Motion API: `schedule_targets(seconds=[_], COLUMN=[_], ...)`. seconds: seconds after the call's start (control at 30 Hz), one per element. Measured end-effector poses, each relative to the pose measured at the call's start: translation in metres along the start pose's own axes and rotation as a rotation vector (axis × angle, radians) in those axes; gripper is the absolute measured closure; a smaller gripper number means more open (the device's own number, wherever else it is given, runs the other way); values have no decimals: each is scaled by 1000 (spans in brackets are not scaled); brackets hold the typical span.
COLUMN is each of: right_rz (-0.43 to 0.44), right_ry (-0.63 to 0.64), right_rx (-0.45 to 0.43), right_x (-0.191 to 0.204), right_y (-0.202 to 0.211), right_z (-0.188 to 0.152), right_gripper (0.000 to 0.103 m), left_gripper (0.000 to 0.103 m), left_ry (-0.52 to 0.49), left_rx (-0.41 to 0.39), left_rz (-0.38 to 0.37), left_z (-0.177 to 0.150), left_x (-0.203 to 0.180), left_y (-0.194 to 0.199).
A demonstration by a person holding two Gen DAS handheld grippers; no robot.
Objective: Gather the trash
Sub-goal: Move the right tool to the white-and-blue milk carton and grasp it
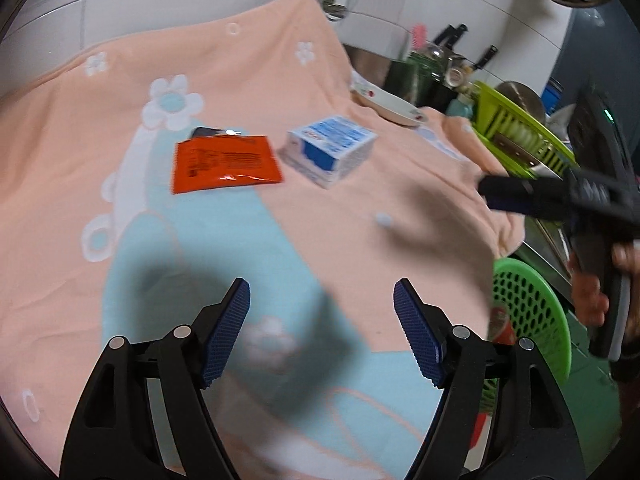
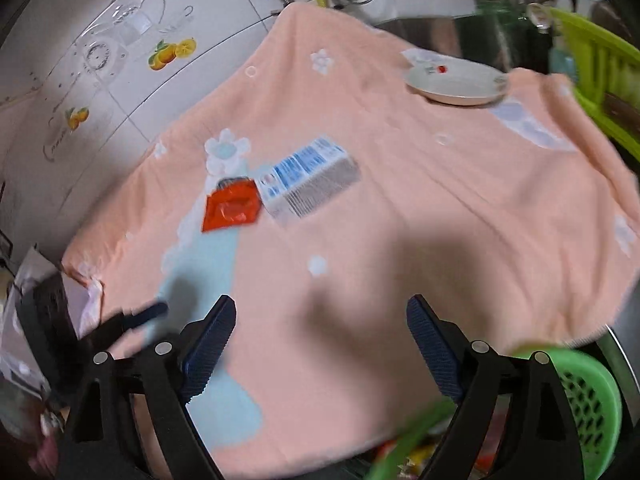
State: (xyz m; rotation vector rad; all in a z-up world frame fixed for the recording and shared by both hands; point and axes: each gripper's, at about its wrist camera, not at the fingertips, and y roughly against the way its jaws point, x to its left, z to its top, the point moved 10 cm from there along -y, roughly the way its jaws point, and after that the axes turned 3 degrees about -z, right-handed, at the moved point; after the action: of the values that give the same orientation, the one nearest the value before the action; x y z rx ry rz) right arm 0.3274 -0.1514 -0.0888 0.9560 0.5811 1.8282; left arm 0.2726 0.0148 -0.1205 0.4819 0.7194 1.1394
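An orange-red sachet (image 1: 226,164) lies flat on a peach flowered cloth (image 1: 280,60), with a small blue-and-white carton (image 1: 330,150) just to its right. The right wrist view shows the same sachet (image 2: 231,208) and carton (image 2: 310,180) side by side. My left gripper (image 1: 322,330) hangs open above the cloth, short of both items, nothing between its blue pads (image 1: 226,332). My right gripper (image 2: 320,350) is open and empty too, over the cloth's near edge. In the left wrist view the right gripper (image 1: 504,196) shows at the right, in a hand.
A green perforated basket (image 1: 532,316) with wrappers inside sits below the cloth's right edge; it also appears as the basket (image 2: 588,400) at lower right. A white dish (image 2: 456,82) rests on the far cloth. A lime-green rack (image 1: 520,128) and kitchen utensils stand at the right. Tiled wall behind.
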Motion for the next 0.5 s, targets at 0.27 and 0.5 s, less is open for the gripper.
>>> schedule_targets(seconds=[0.27,0.5], right_rz=[3,-89], right_ry=[-66,-204], right_rx=[67,123], right_x=[42,39], right_y=[-66,-121], right_z=[60,93], right_gripper=[18,18], left_gripper=[28,28], left_ry=[51,91], left_rx=[-20,-42], left_rz=[20,25], left_z=[1,9], left_x=[36,61], left_y=[4,8])
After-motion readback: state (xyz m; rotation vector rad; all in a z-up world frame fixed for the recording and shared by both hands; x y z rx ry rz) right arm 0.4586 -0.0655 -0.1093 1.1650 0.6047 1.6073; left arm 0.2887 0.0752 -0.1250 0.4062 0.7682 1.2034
